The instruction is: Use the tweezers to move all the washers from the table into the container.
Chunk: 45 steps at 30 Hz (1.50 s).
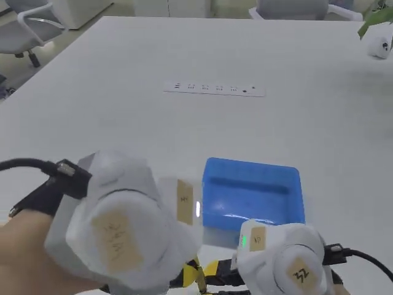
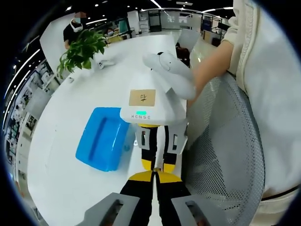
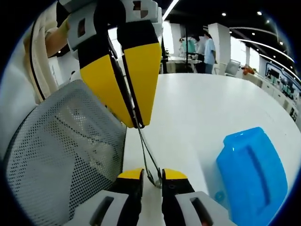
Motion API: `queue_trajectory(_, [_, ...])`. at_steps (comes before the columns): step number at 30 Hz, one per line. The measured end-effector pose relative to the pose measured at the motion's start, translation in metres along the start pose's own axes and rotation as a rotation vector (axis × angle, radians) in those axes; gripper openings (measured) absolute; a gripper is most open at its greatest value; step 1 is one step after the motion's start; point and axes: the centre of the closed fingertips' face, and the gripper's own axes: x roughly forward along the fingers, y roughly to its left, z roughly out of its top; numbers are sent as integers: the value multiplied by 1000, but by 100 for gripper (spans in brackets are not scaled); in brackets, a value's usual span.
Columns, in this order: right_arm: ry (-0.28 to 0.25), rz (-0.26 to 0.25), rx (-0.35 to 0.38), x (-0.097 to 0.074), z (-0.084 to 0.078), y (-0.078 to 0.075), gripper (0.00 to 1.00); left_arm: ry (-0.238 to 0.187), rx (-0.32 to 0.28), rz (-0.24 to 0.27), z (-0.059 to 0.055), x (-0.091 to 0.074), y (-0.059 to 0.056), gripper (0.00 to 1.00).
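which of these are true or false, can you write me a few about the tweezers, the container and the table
1. The blue container sits on the white table. True.
2. The tweezers lie flat on the table with nothing touching them. False: the left hand-held gripper is shut on one end, and the other end sits between the jaws of the right hand-held gripper.
3. A power strip lies on the table beyond the container. True.
4. The two grippers are at opposite ends of the table. False: their tips face each other closely, beside the container.
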Motion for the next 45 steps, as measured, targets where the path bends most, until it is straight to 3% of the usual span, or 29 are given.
queue_trajectory(6, [-45, 1, -34, -10, 23, 1, 10, 6, -7, -24, -1, 1, 3, 0])
queue_trajectory(10, [25, 0, -150, -7, 17, -2, 4, -25, -29, -27, 0, 5, 5, 0])
queue_trajectory(11, [10, -14, -96, -5, 18, -2, 4, -54, -23, -25, 2, 7, 6, 0])
queue_trajectory(12, [8, -12, -84, -5, 18, -2, 3, -89, -80, -42, 3, 9, 3, 0])
queue_trajectory(13, [5, -11, -83, -6, 18, -2, 3, -94, -93, -45, 2, 9, 2, 2])
queue_trajectory(15, [-1, -23, -57, -7, 18, -5, 3, -138, -154, -17, -1, 10, 5, 16])
queue_trajectory(17, [-19, -33, -17, -8, 18, -7, 2, -181, -229, -24, -3, 7, 2, 19])
queue_trajectory(19, [-58, -38, 68, -9, 19, -11, 2, -263, -313, 13, -3, 2, 4, 22])
queue_trajectory(23, [-158, -42, 294, -14, 17, -24, 2, -412, -512, 92, -7, -8, 8, 43])
queue_trajectory(26, [-241, -22, 442, -19, 17, -32, 0, -518, -627, 168, -11, -16, 12, 56])
queue_trajectory(27, [-258, -15, 464, -21, 18, -33, 1, -558, -672, 195, -13, -19, 13, 60])
queue_trajectory(30, [-288, -27, 470, -29, 17, -36, 1, -618, -734, 282, -21, -25, 17, 70])
queue_trajectory(32, [-286, -32, 477, -32, 17, -36, 1, -640, -743, 333, -24, -28, 19, 74])
queue_trajectory(33, [-288, -37, 478, -33, 17, -36, 1, -637, -742, 342, -26, -28, 17, 75])
queue_trajectory(35, [-293, -34, 481, -32, 18, -35, 1, -633, -724, 417, -30, -31, 20, 80])
queue_trajectory(38, [-285, -30, 473, -26, 19, -31, 1, -622, -713, 464, -33, -30, 19, 87])
queue_trajectory(41, [-276, -39, 470, -22, 18, -30, 2, -697, -748, 513, -31, -34, 25, 90])
queue_trajectory(43, [-277, -40, 478, -22, 19, -31, 3, -673, -738, 542, -34, -35, 29, 90])
queue_trajectory(45, [-269, -46, 471, -21, 19, -32, 3, -682, -719, 582, -35, -38, 33, 90])
